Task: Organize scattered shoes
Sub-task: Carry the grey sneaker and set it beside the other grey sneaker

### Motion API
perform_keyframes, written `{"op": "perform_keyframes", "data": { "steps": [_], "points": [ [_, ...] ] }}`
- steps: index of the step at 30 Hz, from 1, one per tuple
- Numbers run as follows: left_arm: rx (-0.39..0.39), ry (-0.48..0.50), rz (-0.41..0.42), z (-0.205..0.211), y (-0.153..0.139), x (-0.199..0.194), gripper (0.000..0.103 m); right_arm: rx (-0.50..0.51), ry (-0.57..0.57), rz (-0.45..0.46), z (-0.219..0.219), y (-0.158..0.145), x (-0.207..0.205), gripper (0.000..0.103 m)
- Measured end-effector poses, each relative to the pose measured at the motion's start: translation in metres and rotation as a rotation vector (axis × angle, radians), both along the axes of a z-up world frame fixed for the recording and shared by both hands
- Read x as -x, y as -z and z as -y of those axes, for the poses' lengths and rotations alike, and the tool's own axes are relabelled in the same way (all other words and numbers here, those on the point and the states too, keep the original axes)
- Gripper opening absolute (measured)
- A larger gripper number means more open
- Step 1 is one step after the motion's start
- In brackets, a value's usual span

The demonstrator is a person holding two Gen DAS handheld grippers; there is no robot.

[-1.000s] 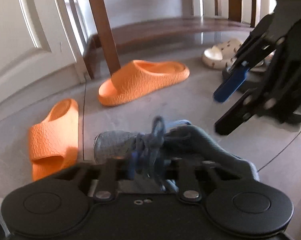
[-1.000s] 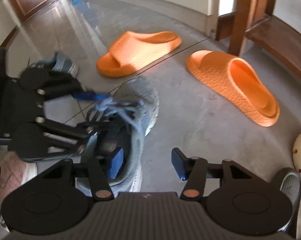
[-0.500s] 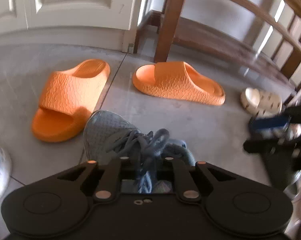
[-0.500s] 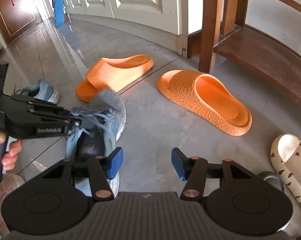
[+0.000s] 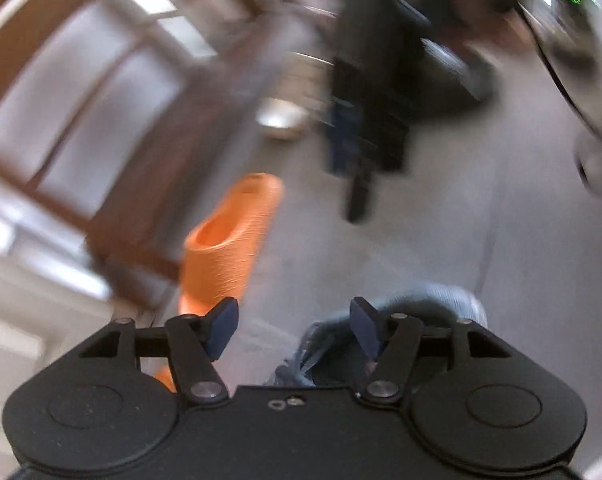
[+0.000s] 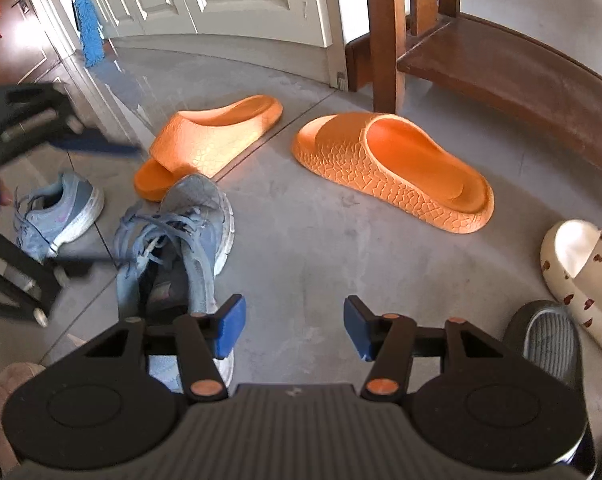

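Grey floor point(image 6: 321, 248) carries the scattered shoes beside a wooden bench point(image 6: 501, 68). Left wrist view is smeared by motion: only one orange slide point(image 5: 229, 240) and a blue-grey sneaker point(image 5: 405, 312) under the right finger read clearly. A dark shoe point(image 6: 549, 340) is half hidden behind the right gripper point(image 6: 295, 330), and a spotted slide point(image 6: 581, 276) is cut off at the edge. A second ago the left gripper point(image 5: 293, 324) pinched that sneaker by its laces; now its jaws are opening, nothing between them, and the sneaker point(image 6: 185, 240) lies on the floor. Right gripper hangs parted, empty. Beyond lie a second sneaker point(image 6: 61, 216) and both orange slides point(image 6: 393, 168).
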State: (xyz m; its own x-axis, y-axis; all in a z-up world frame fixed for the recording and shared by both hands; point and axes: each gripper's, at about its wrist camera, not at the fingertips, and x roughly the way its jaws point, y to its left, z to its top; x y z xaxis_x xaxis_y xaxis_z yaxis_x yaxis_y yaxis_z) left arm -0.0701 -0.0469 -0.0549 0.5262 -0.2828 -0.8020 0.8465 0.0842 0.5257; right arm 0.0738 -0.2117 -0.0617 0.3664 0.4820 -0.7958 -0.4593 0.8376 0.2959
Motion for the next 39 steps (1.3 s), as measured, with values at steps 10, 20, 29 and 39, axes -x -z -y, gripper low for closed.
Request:
{"op": "perform_keyframes", "data": {
  "steps": [10,20,29,39],
  "points": [
    [-0.194,0.182,-0.086,0.017,0.043,-0.017,0.037,-0.021,0.01,-0.019,0.005,0.005,0.006,0.059],
    [0.153,-0.458,-0.128,0.019,0.037,-0.074,0.018,-0.029,0.122,-0.017,0.025,0.007,0.003,0.059],
    [0.669,-1.138,-0.394,-0.048,0.007,-0.141,0.031,-0.05,0.173,-0.038,0.031,0.01,-0.007,0.059],
    [0.282,-0.652,-0.23,-0.02,0.013,-0.131,0.052,-0.057,-0.001,-0.027,-0.006,0.007,0.004,0.059]
  ]
}}
